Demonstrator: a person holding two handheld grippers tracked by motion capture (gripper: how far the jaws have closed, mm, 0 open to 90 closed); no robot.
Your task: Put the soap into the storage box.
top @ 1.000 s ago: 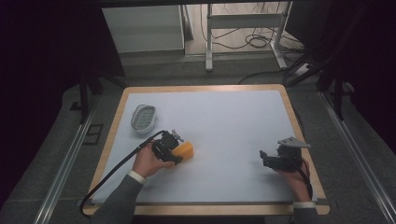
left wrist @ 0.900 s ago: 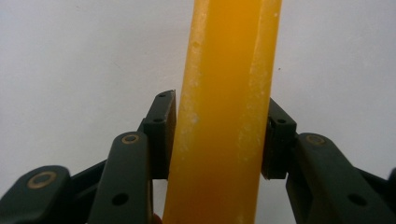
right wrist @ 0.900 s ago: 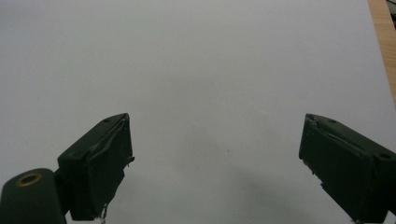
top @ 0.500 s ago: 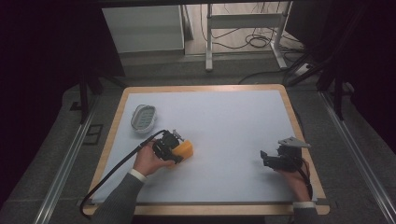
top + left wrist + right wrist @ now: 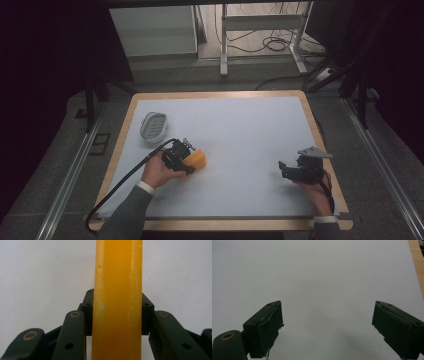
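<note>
Left gripper (image 5: 186, 159) low over the white table sheet (image 5: 240, 135), its jaws clamped on a yellow-orange soap bar (image 5: 197, 160). They have just been closing, with the bar between them. In the left gripper view the bar (image 5: 117, 300) stands on edge between the two black pads, one pad pressing each broad face, and it runs on past the jaw tips; pale scuffing shows along both of its long edges. Right gripper (image 5: 292, 170) held in the other hand, well apart from the bar, near the sheet's right edge. Its jaws are spread wide with nothing between them: the right gripper view shows bare white sheet in the gap. A pale ribbed soap dish (image 5: 153, 126) sits beyond the left gripper, off to its side, apart from the bar.
</note>
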